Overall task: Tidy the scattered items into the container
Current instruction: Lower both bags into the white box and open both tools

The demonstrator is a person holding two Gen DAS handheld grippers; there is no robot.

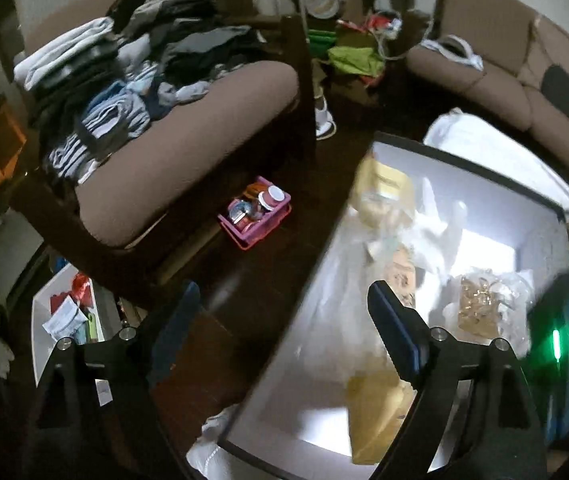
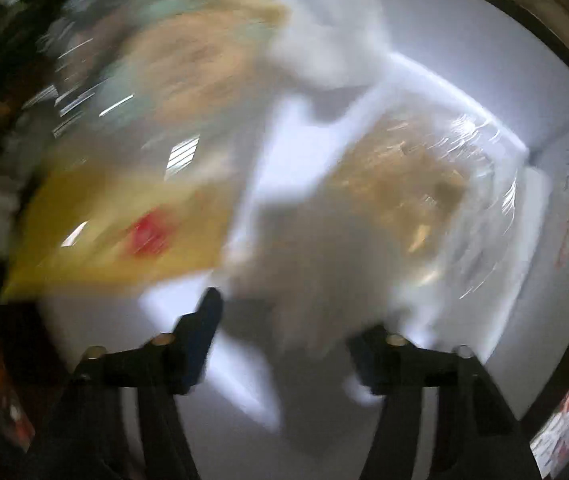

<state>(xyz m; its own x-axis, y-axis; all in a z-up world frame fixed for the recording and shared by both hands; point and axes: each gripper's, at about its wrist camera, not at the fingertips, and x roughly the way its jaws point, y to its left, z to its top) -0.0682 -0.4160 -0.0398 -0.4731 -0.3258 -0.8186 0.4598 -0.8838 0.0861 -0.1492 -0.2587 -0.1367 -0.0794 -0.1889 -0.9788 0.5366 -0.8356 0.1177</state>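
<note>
The white glossy counter (image 1: 484,200), edged in a dark frame, throws back hard glare like polished glass or lacquer. On it, a crinkled clear plastic bag of tan snacks (image 1: 480,304) glints with sharp highlights, and a yellow paper-like packet (image 1: 376,412) near the front looks smooth and dull. The left black plastic tongs (image 1: 284,320) are matt, with small bright metal screw heads. On the left, the brown cloth sofa cushion (image 1: 188,140) has a soft, flat nap under folded fabric clothes (image 1: 124,72). The dark wood floor (image 1: 244,292) shows a faint sheen. The pink plastic basket (image 1: 254,212) looks smooth.
</note>
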